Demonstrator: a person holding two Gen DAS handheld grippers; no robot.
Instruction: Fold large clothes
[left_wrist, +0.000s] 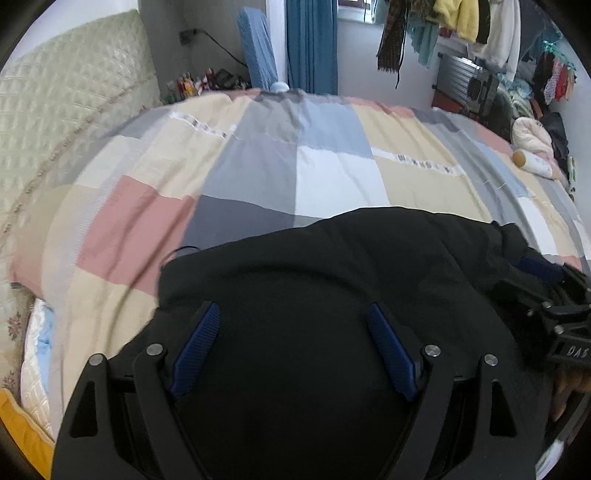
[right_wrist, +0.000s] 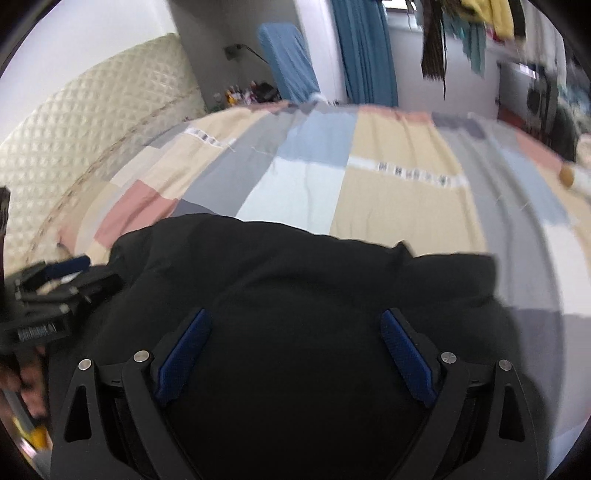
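right gripper body (left_wrist: 570, 350): pale letters "DAS", seen at the right edge of the left wrist view; whatever follows them is cut off.
left gripper body (right_wrist: 37, 332): a short line of pale lettering, seen at the left edge of the right wrist view; too blurred to read.
bedspread (left_wrist: 428, 164): white strips with small dark marks; no letters can be made out.
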